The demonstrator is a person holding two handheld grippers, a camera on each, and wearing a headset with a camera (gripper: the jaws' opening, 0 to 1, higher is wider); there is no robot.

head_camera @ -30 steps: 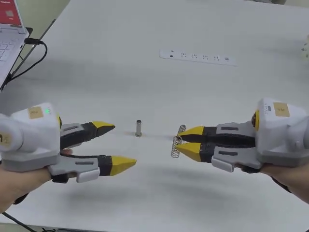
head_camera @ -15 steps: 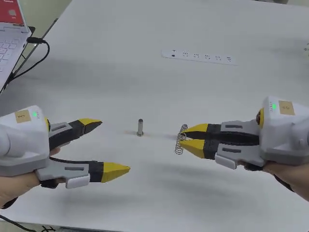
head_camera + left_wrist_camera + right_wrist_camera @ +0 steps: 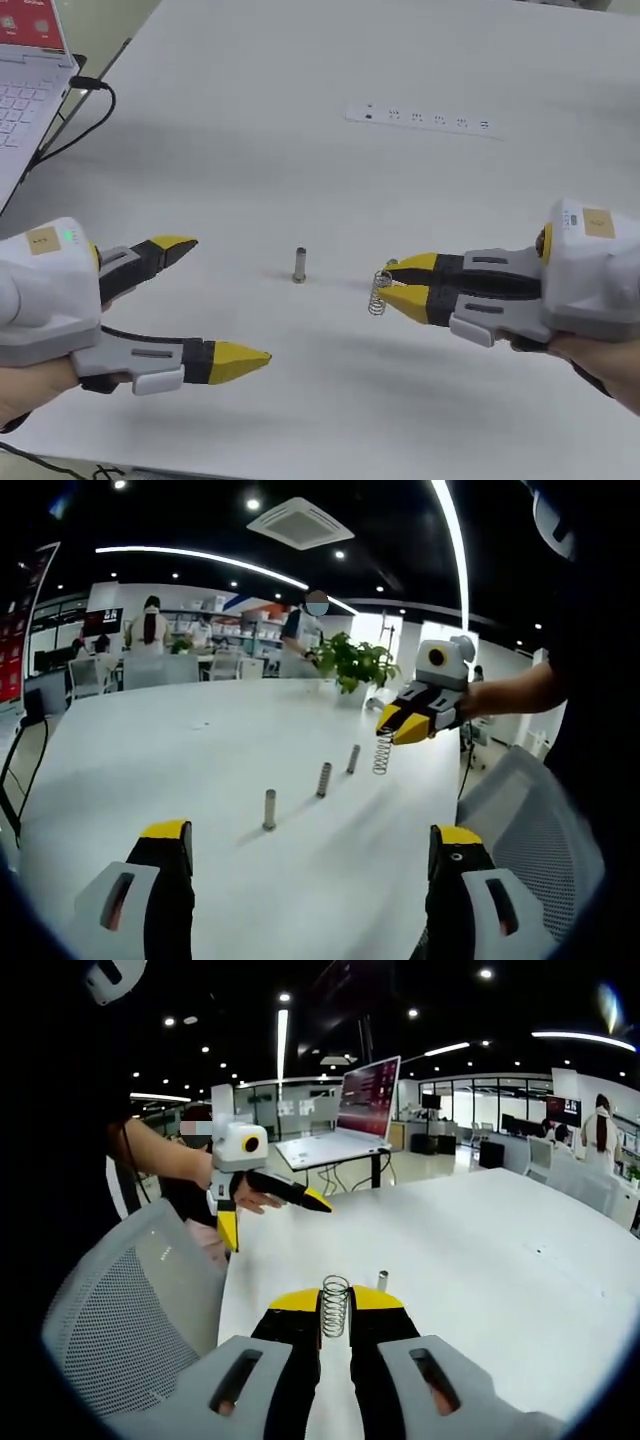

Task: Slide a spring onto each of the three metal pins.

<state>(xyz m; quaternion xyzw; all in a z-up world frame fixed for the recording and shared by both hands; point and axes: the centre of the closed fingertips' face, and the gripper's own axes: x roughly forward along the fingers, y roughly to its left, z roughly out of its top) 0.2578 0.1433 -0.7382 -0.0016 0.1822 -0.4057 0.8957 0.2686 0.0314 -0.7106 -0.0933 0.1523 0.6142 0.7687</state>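
I lose the spring's [image 3: 335, 1318] lower end between the right gripper's [image 3: 337, 1301] jaws, and only the top of a pin [image 3: 382, 1280] clears them. The laptop [image 3: 28, 80] runs off the head view's left edge. The farthest pin [image 3: 353, 758] is too small for me to tell whether it's bare.

White bodies, grey-black jaws, yellow tips on left gripper [image 3: 220, 300] & right gripper [image 3: 392, 280]; left w/ green light. Silver coil spring [image 3: 377, 295]. Dull grey metal pin [image 3: 299, 265]. Plain white tabletop [image 3: 250, 150]. White power strip [image 3: 425, 119] w/ dark dots. White laptop [image 3: 25, 80], red screen; black cable [image 3: 75, 130].
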